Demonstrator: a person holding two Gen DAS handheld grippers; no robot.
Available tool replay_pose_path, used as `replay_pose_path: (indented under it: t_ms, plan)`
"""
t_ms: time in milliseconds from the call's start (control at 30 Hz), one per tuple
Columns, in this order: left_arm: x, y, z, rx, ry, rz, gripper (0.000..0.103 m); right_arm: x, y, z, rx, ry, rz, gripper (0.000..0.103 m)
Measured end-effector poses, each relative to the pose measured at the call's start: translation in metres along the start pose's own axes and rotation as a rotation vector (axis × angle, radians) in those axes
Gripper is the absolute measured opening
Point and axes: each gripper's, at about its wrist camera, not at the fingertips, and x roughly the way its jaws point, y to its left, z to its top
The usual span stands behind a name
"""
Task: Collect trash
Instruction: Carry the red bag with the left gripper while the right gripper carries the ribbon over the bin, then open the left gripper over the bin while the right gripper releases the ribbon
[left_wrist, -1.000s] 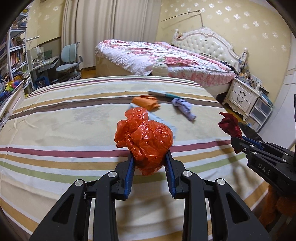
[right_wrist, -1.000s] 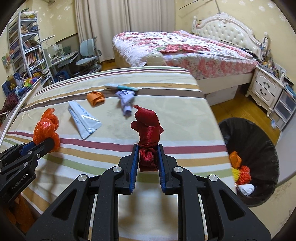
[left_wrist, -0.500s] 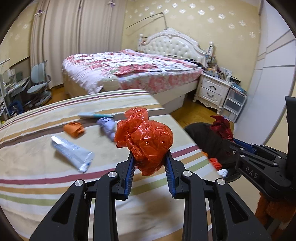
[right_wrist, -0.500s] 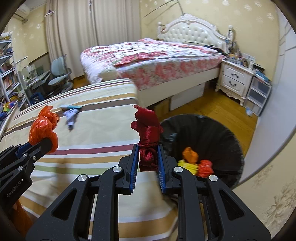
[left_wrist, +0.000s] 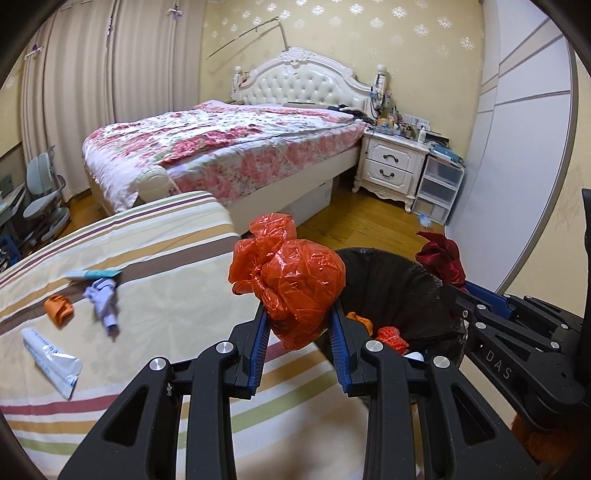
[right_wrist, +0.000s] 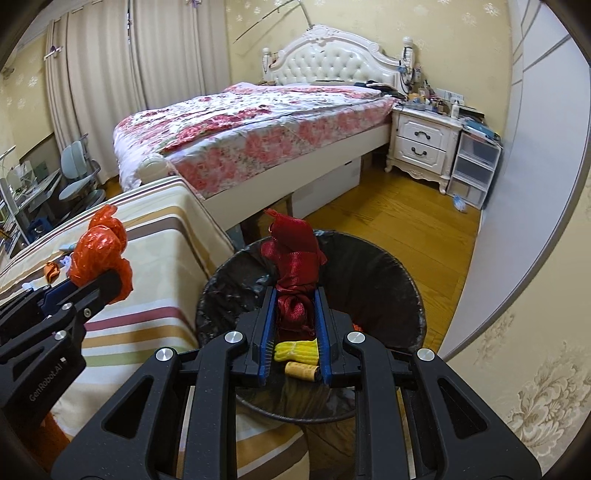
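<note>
My left gripper (left_wrist: 298, 317) is shut on a crumpled orange plastic bag (left_wrist: 291, 280), held over the striped bed's right edge beside the bin. My right gripper (right_wrist: 293, 306) is shut on a dark red satin cloth (right_wrist: 295, 266), hanging above the mouth of the black-lined trash bin (right_wrist: 369, 266). Yellow and orange scraps (right_wrist: 297, 350) lie inside the bin. In the left wrist view the bin (left_wrist: 399, 280) sits right of the bag, with the red cloth (left_wrist: 441, 256) and right gripper at the far right. In the right wrist view the orange bag (right_wrist: 99, 251) shows at left.
On the striped bed (left_wrist: 166, 258) lie a white tube (left_wrist: 51, 356), an orange scrap (left_wrist: 58, 308), a lilac cloth (left_wrist: 103, 301) and a teal tube (left_wrist: 94, 274). A floral bed (right_wrist: 258, 122), a nightstand (right_wrist: 424, 142), plastic drawers (right_wrist: 474, 166) and wooden floor (right_wrist: 406, 221) lie beyond.
Both grippers swung right from over the striped bed toward the bin, each keeping its load. The red cloth now hangs over the bin mouth; the orange bag is at the bed's edge.
</note>
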Motion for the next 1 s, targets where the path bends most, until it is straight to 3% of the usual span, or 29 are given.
replay_pose_path:
  t_ms: [533,667,733,1000]
  plan:
    - [0.039,-0.027,0.009,0.052,0.045,0.007,0.032,0.024,-0.028,0.009,0.055,0.017,-0.026,0.021]
    - [0.042,-0.026,0.008,0.041,0.063,0.005,0.041,0.027,-0.033,0.011,0.069,0.011,-0.037,0.027]
    - [0.041,-0.027,0.007,0.047,0.059,0.013,0.054,0.027,-0.034,0.011,0.075,0.010,-0.041,0.028]
    - [0.033,-0.023,0.008,0.047,0.040,0.046,0.066,0.025,-0.035,0.010,0.077,0.011,-0.048,0.028]
